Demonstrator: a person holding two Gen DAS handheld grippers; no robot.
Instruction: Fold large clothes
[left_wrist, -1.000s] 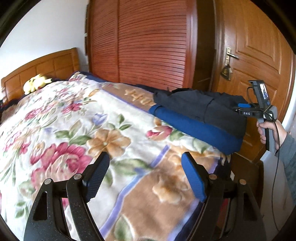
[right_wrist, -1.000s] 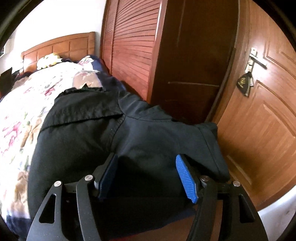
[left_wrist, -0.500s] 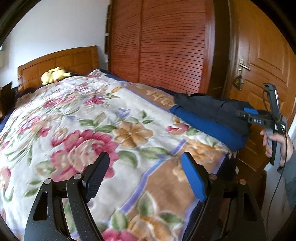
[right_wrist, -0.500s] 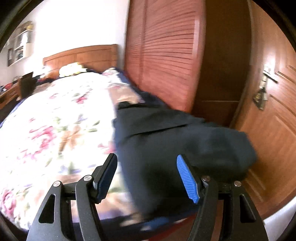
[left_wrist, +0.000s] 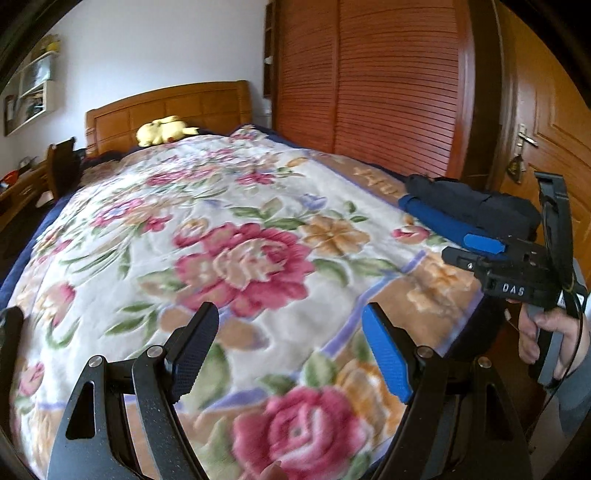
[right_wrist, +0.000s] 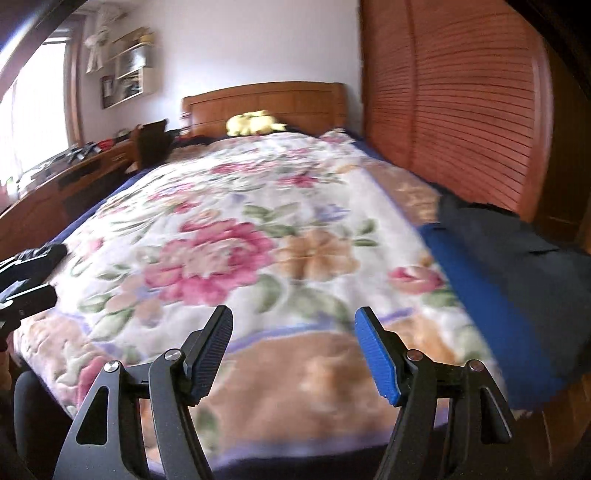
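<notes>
A folded black garment lies on a folded blue one at the bed's right foot corner. In the right wrist view the black garment and the blue one sit to the right of the jaws. My left gripper hovers open over the floral blanket with nothing between its fingers. My right gripper is also open and empty above the blanket's foot end. Seen from the left wrist, the right gripper is held by a hand just beside the stack.
A wooden headboard with a yellow plush toy stands at the far end. Slatted wardrobe doors and a room door run along the right. A desk and a chair stand to the left.
Both grippers swung left, away from the dark stack toward the middle of the bed. The right gripper, which hovered over the black garment, now hangs over the blanket beside it.
</notes>
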